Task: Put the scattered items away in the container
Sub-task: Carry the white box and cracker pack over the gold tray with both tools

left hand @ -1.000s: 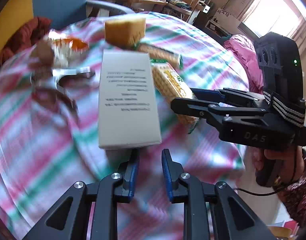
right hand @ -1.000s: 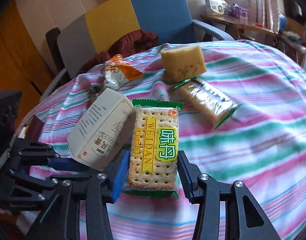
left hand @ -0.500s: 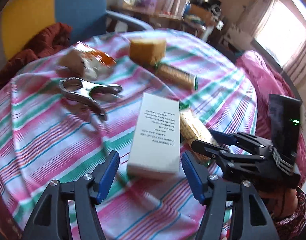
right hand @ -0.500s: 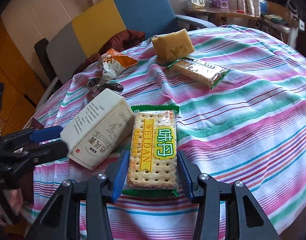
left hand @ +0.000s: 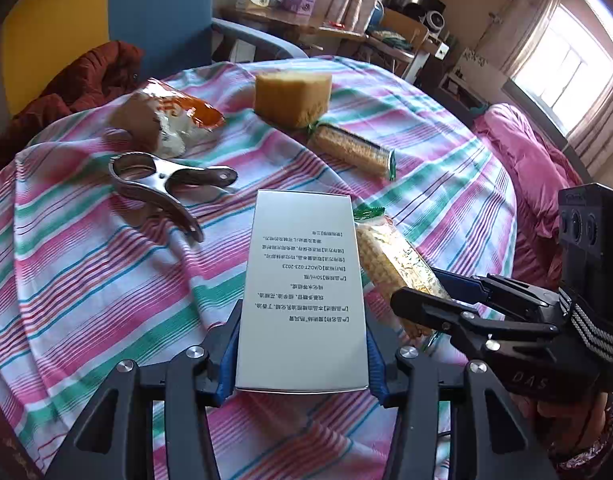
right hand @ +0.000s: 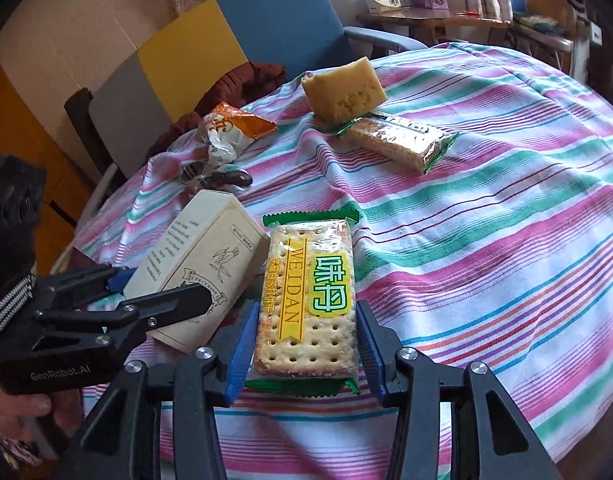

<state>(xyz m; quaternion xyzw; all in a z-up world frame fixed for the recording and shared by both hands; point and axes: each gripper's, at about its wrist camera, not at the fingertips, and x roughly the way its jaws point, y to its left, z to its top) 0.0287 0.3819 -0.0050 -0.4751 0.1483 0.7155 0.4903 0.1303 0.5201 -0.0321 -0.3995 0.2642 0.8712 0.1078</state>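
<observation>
My left gripper (left hand: 300, 354) is shut on the near end of a white carton box (left hand: 302, 292) printed with text; the box also shows in the right wrist view (right hand: 202, 272). My right gripper (right hand: 304, 354) is shut on a green WEIDAN cracker pack (right hand: 310, 296), which also shows in the left wrist view (left hand: 394, 268). Both items lie side by side near the front edge of the striped tablecloth (left hand: 86, 280). No container shows in either view.
A metal clamp (left hand: 162, 184), an orange snack bag (left hand: 170, 118), a yellow sponge block (left hand: 292, 92) and a second cracker pack (left hand: 352, 152) lie farther back. A blue and yellow chair (right hand: 234, 52) with a red garment stands behind the table.
My left gripper opened wide, moved in around the white box's near end and closed on it. My right gripper stayed on the cracker pack.
</observation>
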